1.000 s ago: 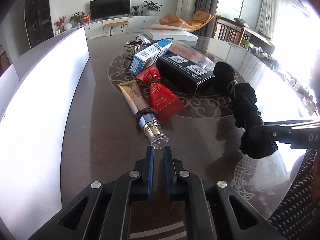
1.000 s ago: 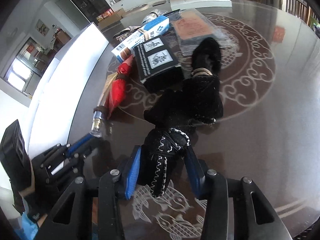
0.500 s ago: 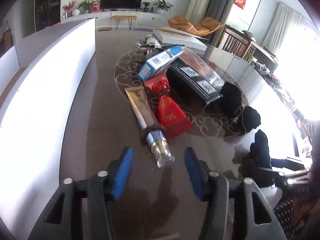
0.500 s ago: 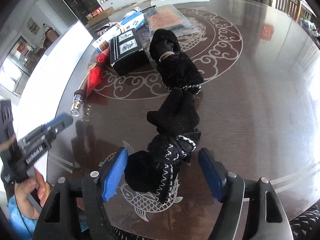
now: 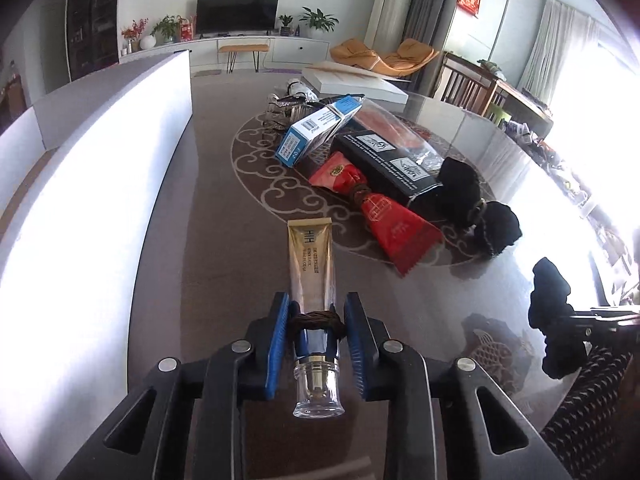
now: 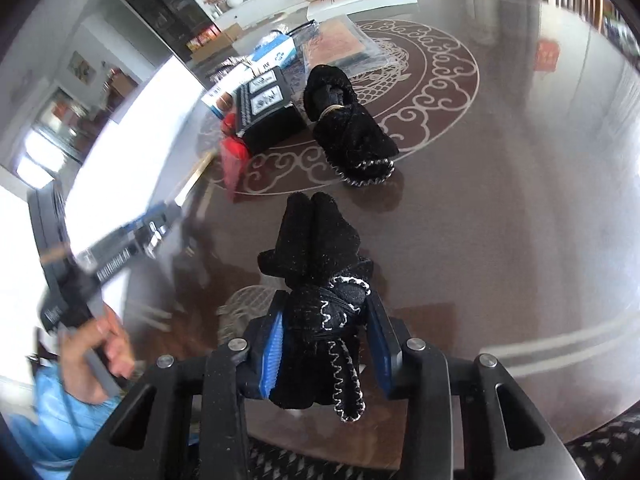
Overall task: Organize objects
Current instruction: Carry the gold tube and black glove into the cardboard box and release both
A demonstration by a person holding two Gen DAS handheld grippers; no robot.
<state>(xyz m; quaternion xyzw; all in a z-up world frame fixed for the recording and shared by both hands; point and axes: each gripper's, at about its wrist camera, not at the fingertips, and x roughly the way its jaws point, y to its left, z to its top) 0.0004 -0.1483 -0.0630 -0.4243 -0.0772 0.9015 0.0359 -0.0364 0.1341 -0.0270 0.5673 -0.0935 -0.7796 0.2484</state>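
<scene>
Both claws closing: left on the gold tube, right on the black glove.

I am closing my left gripper (image 5: 316, 342) on the gold tube (image 5: 311, 276); its blue pads are pressing the braided band at the tube's neck, with the clear cap pointing back toward me and the flat end pointing toward the black box (image 5: 390, 166). I am closing my right gripper (image 6: 326, 346) on the black glove (image 6: 320, 280), whose bundled cuff is sitting clamped between the pads. A second black glove (image 6: 348, 132) is lying just beside the black box, on the patterned table (image 6: 520, 200). The red packet (image 5: 384, 216) is lying against the black box, and the blue-and-white carton (image 5: 316, 130) is leaning on the box's far end.
</scene>
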